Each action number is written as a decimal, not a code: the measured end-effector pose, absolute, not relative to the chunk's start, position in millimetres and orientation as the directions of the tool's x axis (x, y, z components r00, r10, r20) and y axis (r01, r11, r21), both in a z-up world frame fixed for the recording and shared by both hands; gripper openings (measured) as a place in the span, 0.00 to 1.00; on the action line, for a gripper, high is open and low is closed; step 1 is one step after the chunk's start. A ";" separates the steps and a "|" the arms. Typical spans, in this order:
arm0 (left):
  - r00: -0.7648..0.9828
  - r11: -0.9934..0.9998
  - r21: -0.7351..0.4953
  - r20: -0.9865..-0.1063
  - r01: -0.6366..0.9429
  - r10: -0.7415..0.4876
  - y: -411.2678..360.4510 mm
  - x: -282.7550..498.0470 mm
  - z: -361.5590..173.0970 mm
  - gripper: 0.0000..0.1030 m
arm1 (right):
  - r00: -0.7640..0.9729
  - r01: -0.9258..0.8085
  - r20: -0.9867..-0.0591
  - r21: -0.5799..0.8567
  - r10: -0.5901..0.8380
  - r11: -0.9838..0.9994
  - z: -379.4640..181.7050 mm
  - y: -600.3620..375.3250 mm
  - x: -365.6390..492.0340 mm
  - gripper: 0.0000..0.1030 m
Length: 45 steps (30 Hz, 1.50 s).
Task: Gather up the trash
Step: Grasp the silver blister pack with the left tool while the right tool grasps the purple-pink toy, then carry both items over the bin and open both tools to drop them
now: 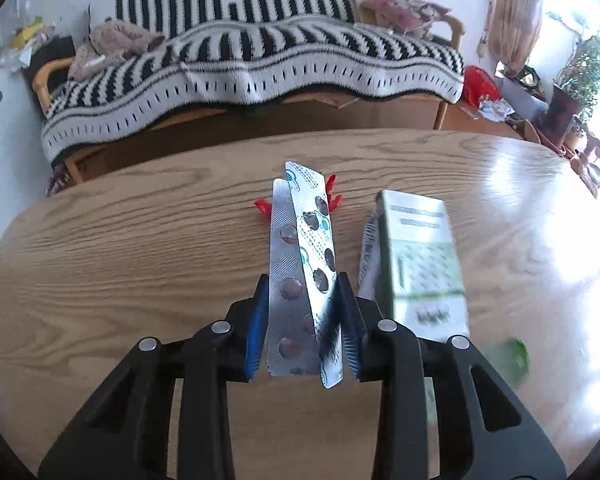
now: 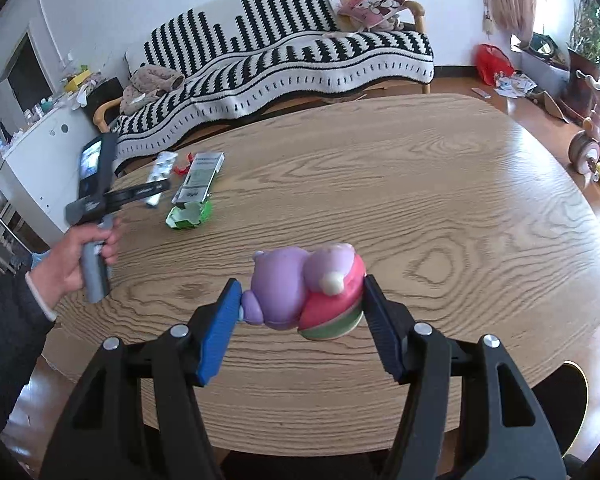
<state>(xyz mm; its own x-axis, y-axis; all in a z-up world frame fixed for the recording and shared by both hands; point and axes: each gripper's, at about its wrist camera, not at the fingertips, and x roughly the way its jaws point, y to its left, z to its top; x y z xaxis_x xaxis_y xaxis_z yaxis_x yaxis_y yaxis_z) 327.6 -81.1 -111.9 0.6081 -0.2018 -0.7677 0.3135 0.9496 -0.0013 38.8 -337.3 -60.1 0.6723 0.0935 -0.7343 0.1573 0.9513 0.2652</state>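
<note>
Two blister packs (image 1: pixel 300 264): print unreadable.

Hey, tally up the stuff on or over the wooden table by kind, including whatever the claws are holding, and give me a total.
Pill blister sheets: 2, both pinched in the left claw, silver one and printed one
Medicine box: 1
Green crumpled wrapper: 1
Red plastic scrap: 1
Purple toy: 1, in the right claw
Total: 6
</note>
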 end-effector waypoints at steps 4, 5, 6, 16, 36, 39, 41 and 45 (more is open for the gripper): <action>0.628 0.942 -0.014 -0.742 0.336 -0.235 -73.8 286.4 -86.9 0.31 | 0.680 0.194 -0.730 0.269 0.068 0.944 -58.9 -353.5 26.9 0.59; 0.636 0.937 -0.006 -0.733 0.349 -0.241 -75.3 274.3 -81.7 0.31 | 0.681 0.205 -0.730 0.264 0.056 0.943 -58.7 -358.6 21.1 0.59; 0.641 0.931 0.004 -0.726 0.364 -0.247 -79.0 262.1 -77.0 0.31 | 0.681 0.215 -0.731 0.260 0.046 0.941 -58.4 -362.2 17.2 0.59; 0.524 0.747 -0.033 -0.692 0.664 -0.496 -206.1 102.5 -48.9 0.31 | 0.662 0.440 -0.734 0.218 -0.151 0.871 -63.4 -455.1 -89.2 0.59; 0.001 0.274 -0.209 -0.794 0.939 -0.608 -471.1 -116.8 -164.8 0.31 | 0.448 0.767 -0.840 0.186 -0.305 0.614 -166.4 -595.4 -294.9 0.59; -0.018 0.254 -0.202 -0.814 0.946 -0.580 -482.8 -127.6 -181.3 0.31 | 0.446 0.771 -0.846 0.197 -0.292 0.606 -175.9 -602.2 -300.5 0.59; -0.030 0.243 -0.202 -0.825 0.949 -0.565 -492.1 -133.6 -191.1 0.31 | 0.445 0.772 -0.848 0.202 -0.286 0.603 -179.6 -605.3 -304.0 0.59; -0.041 0.229 -0.197 -0.836 0.953 -0.547 -502.7 -137.1 -203.1 0.31 | 0.443 0.780 -0.850 0.209 -0.284 0.590 -183.3 -611.0 -310.4 0.59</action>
<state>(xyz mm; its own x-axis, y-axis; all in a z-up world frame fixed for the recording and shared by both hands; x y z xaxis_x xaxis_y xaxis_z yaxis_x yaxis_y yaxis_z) -137.1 -502.7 -203.1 -0.0412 -0.5473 -0.8359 0.9534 0.2288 -0.1968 -310.4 -611.0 -183.3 0.4432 -0.2844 -0.8501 0.7796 0.5904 0.2089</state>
